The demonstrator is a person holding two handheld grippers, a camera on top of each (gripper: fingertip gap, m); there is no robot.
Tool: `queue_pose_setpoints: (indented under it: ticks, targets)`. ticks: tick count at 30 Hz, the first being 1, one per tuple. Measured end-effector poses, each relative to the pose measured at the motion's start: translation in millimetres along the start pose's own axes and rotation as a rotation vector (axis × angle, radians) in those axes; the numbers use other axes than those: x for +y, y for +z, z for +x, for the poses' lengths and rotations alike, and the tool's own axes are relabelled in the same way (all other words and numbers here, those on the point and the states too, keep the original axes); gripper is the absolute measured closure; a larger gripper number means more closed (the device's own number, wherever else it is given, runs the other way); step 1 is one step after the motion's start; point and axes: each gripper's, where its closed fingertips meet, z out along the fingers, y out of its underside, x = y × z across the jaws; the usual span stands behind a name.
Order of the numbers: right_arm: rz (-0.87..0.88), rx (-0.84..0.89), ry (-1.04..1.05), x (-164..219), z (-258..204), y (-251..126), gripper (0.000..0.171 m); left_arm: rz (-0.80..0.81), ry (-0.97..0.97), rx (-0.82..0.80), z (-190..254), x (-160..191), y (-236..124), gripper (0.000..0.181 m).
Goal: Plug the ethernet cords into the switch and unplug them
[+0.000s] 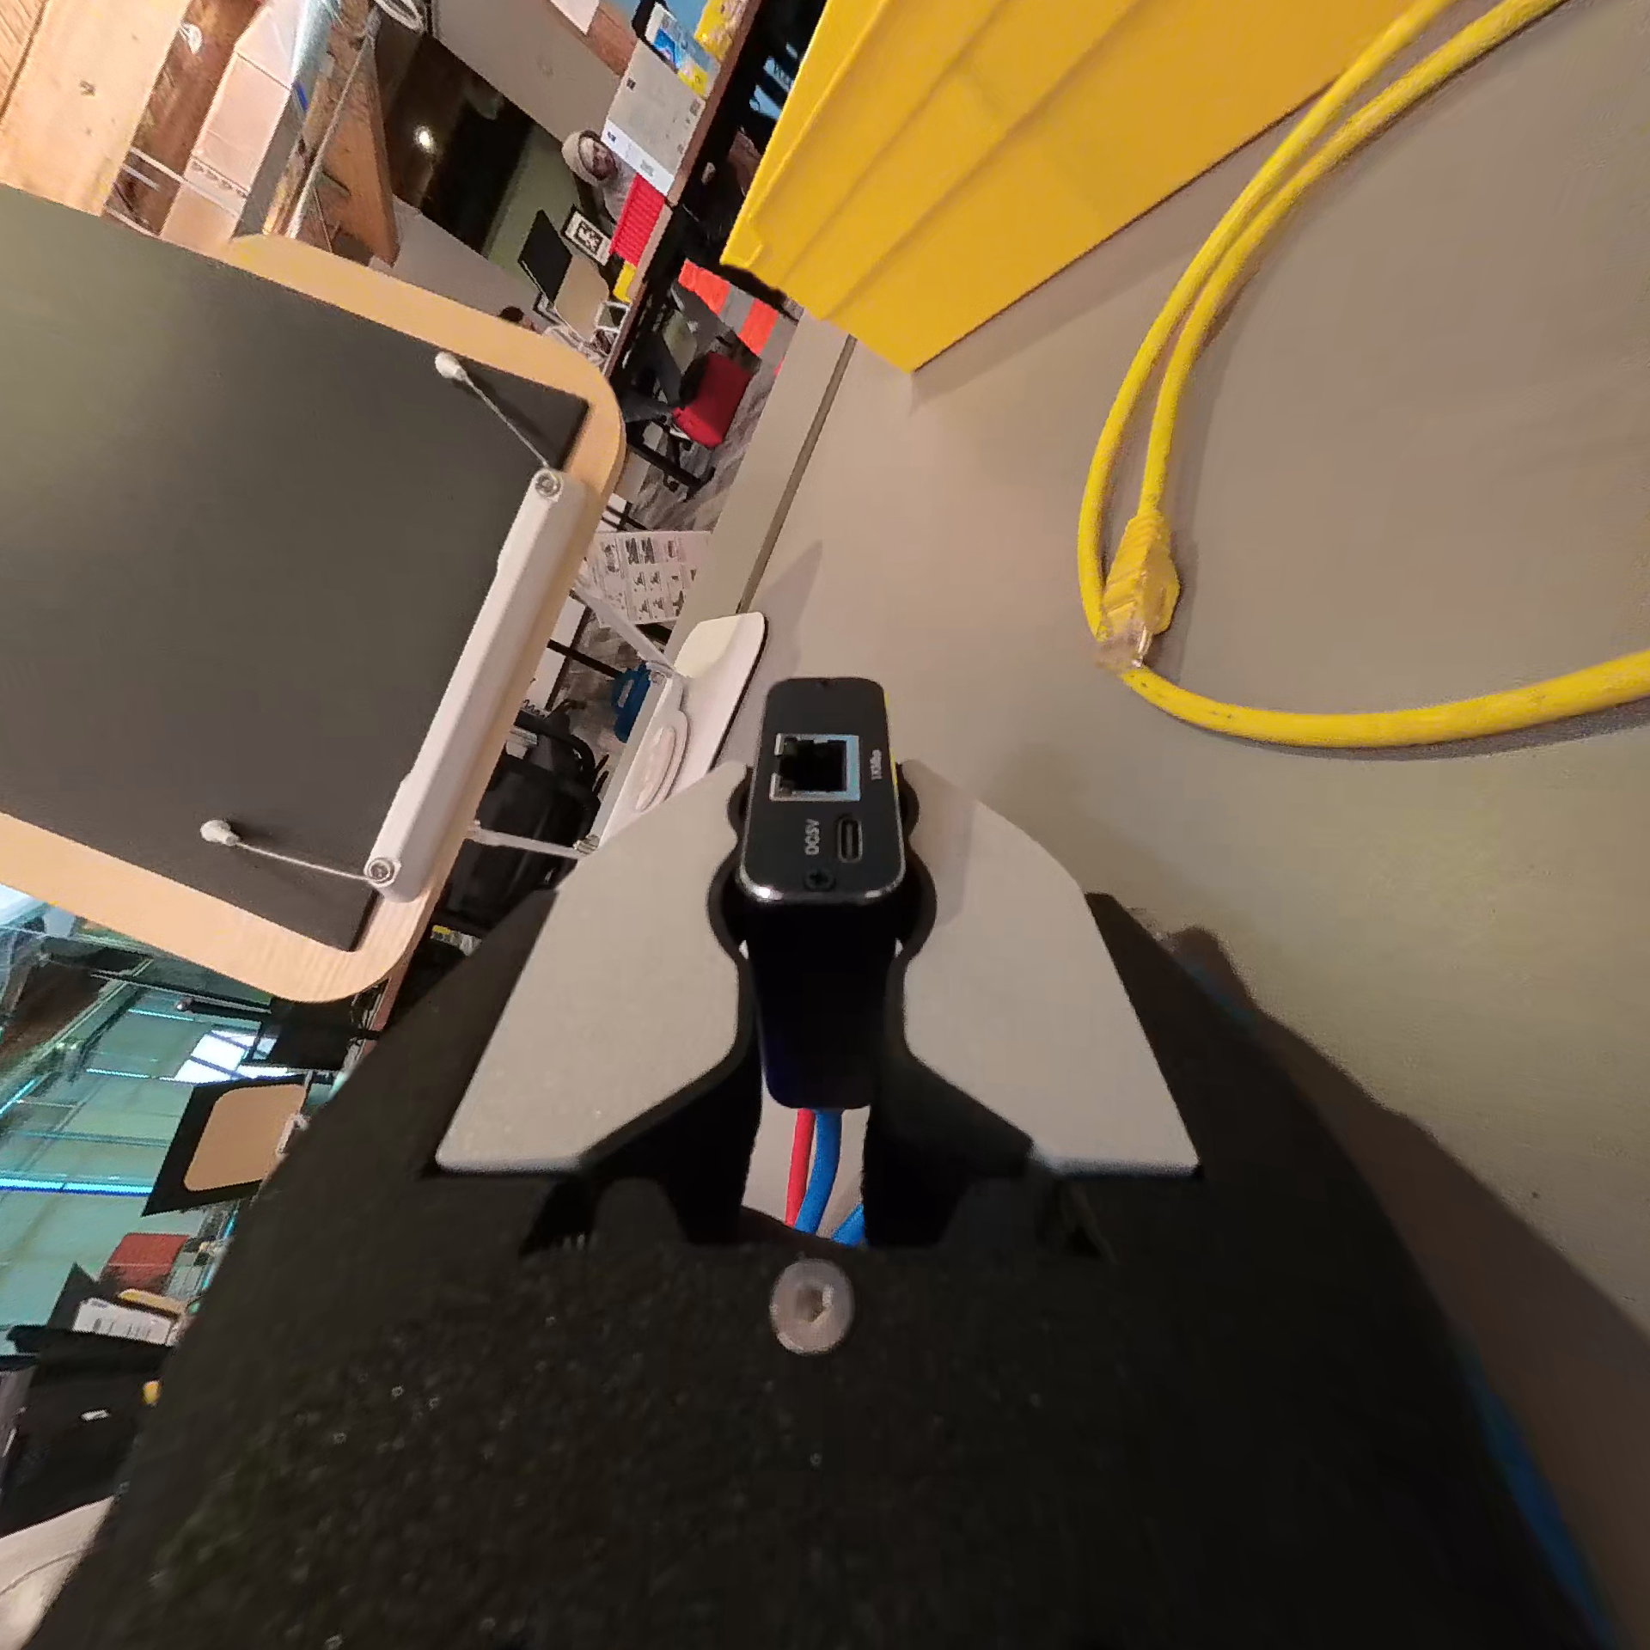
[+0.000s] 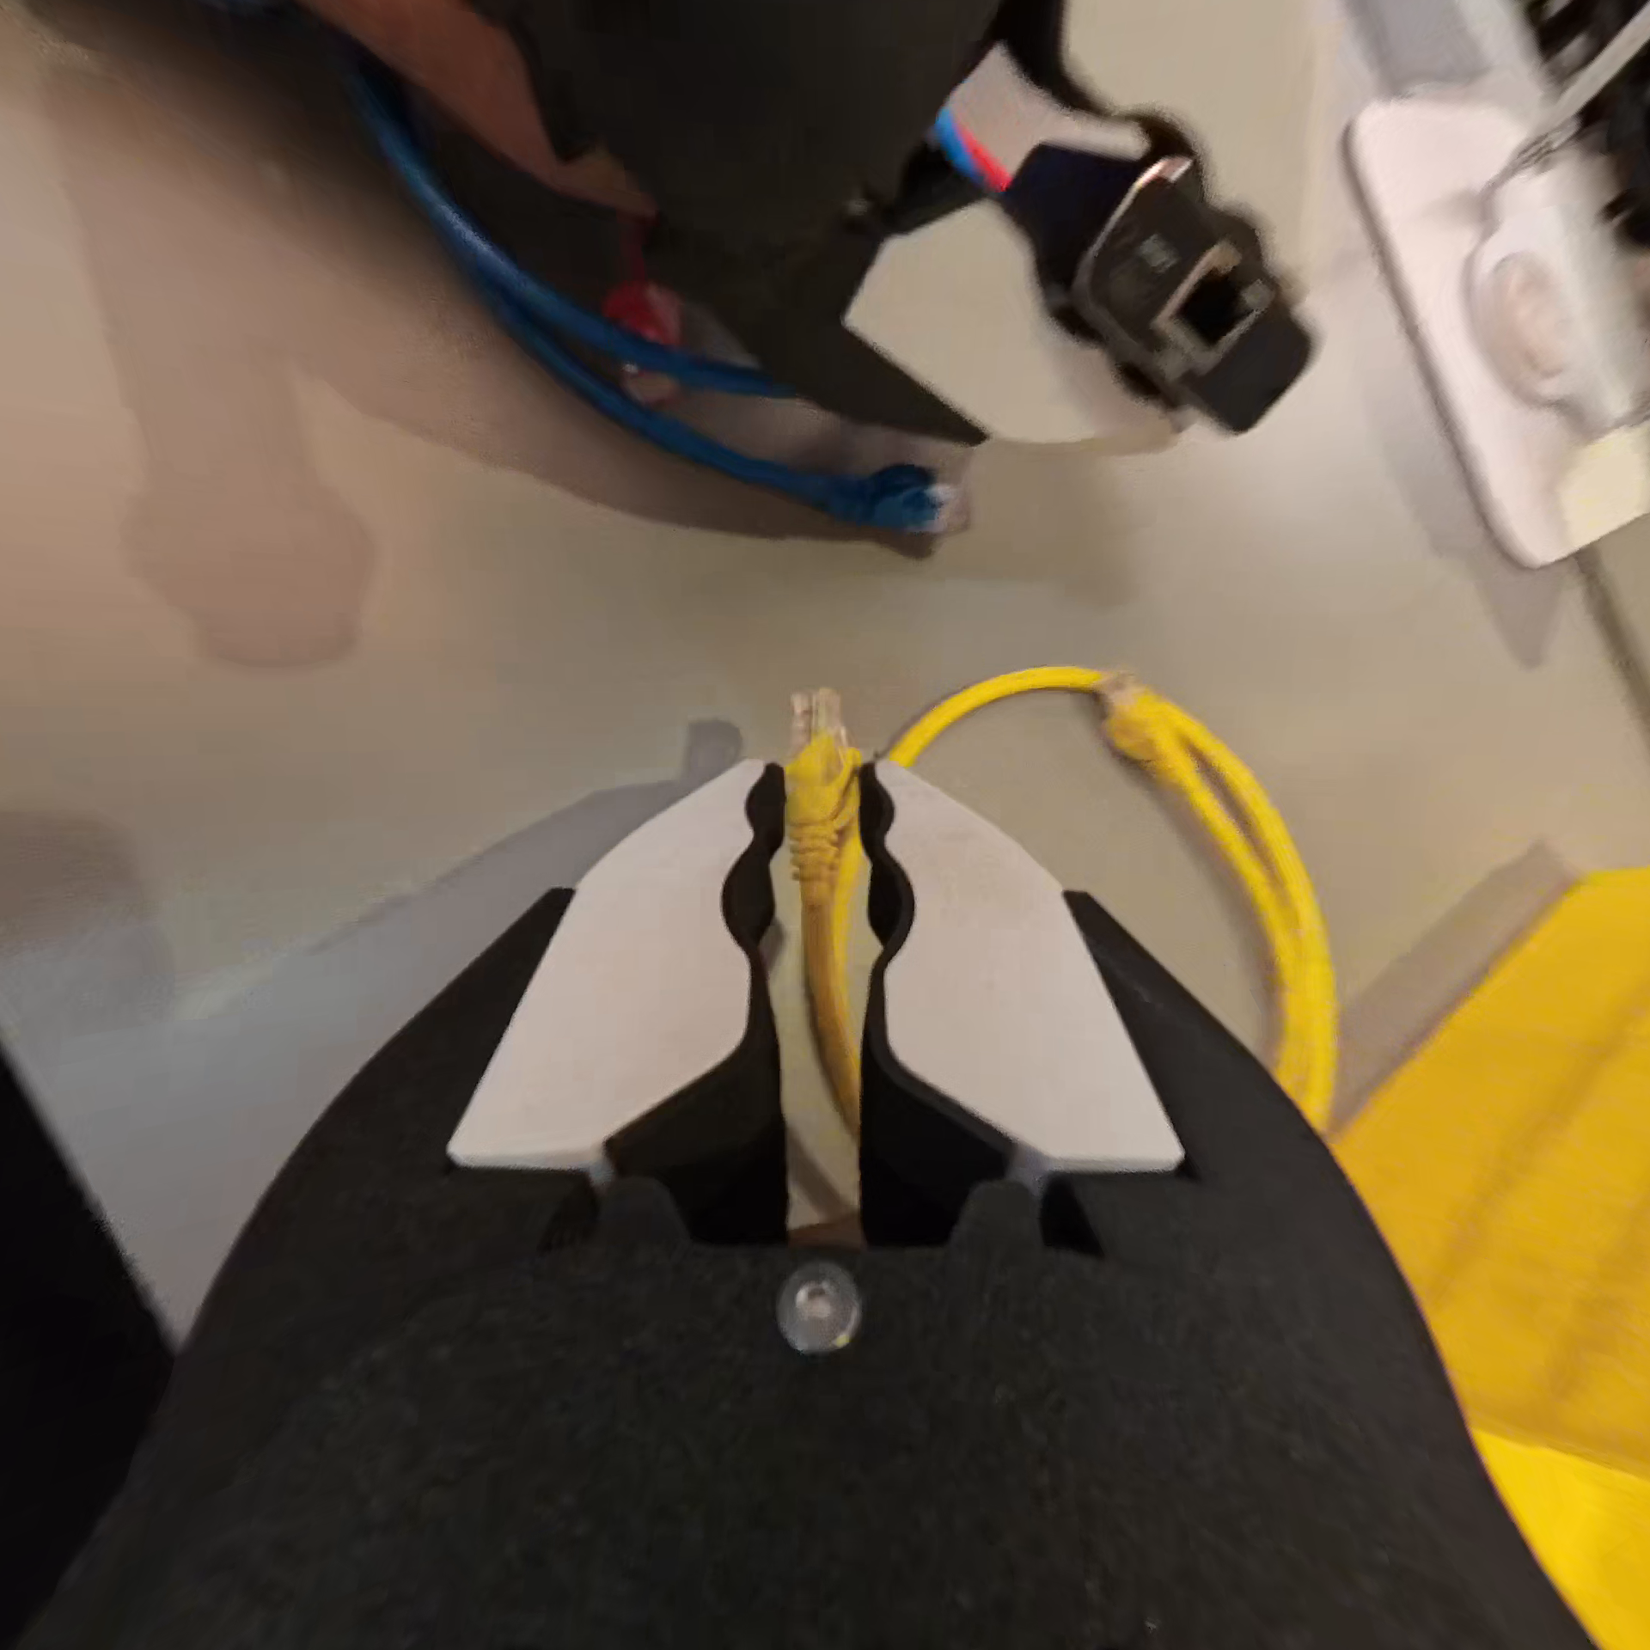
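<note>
This is looking like a workshop or lab space inside a large open building. Behind the plain beige tabletop (image 1: 1161, 893), tall shelving (image 1: 696, 134) is standing stacked with cardboard boxes and packages, brick wall and wooden panelling are showing above, and red chairs (image 1: 714, 402) are sitting among dark-framed desks farther off. A yellow plastic bin (image 1: 982, 161) and loose network cables in yellow (image 1: 1339, 723) and blue (image 2: 554, 321) are lying about the tabletop, pointing to hands-on technical work.

A beige table (image 2: 536, 607) carries a yellow bin (image 1: 982, 161), with yellow cable (image 1: 1152, 571) beside it (looped) and blue cable (image 2: 679, 429) farther off.
</note>
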Motion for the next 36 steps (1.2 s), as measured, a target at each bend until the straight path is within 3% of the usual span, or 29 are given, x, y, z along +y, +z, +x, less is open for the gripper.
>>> queue_pose_setpoints:
  ticks: [3, 6, 9, 12, 14, 18, 21, 24, 28, 32, 36]
  targets:
    - [0.088, -0.164, 0.192, -9, -39, -2, 0.150, 0.000, -0.016, 0.001, -3, 2, -1, 0.154]
    - [0.211, -0.430, 0.365, -34, -87, -30, 0.138, -0.005, -0.020, 0.000, -5, 4, -1, 0.154]
    - [0.238, -0.118, 0.433, -14, -24, -48, 0.140, -0.011, -0.013, -0.001, -5, 5, 0, 0.155]
    - [0.091, 0.238, 0.716, 66, 63, -59, 0.133, -0.015, -0.005, -0.002, -4, 5, -1, 0.155]
    - [0.034, 0.289, 0.887, 98, 79, -54, 0.128, -0.015, 0.001, 0.002, -3, 4, -1, 0.155]
    - [-0.114, 0.406, 1.006, 131, 82, -32, 0.131, -0.021, 0.031, 0.010, 2, 5, 0, 0.155]
    - [-0.179, 0.427, 0.945, 132, 84, -26, 0.154, -0.023, 0.043, 0.016, 4, 5, 0, 0.155]
    - [-0.173, 0.328, 0.813, 119, 72, -21, 0.158, -0.024, 0.042, 0.016, 4, 5, 0, 0.155]
    - [-0.115, 0.330, 0.689, 103, 70, -30, 0.164, -0.026, 0.031, 0.011, 2, 7, 0, 0.155]
    - [-0.010, 0.438, 0.575, 68, 96, -82, 0.165, -0.021, 0.013, -0.001, -3, 7, 0, 0.155]
    - [0.120, 0.620, 0.534, 33, 151, -174, 0.165, -0.034, 0.022, 0.007, -1, 10, 1, 0.155]
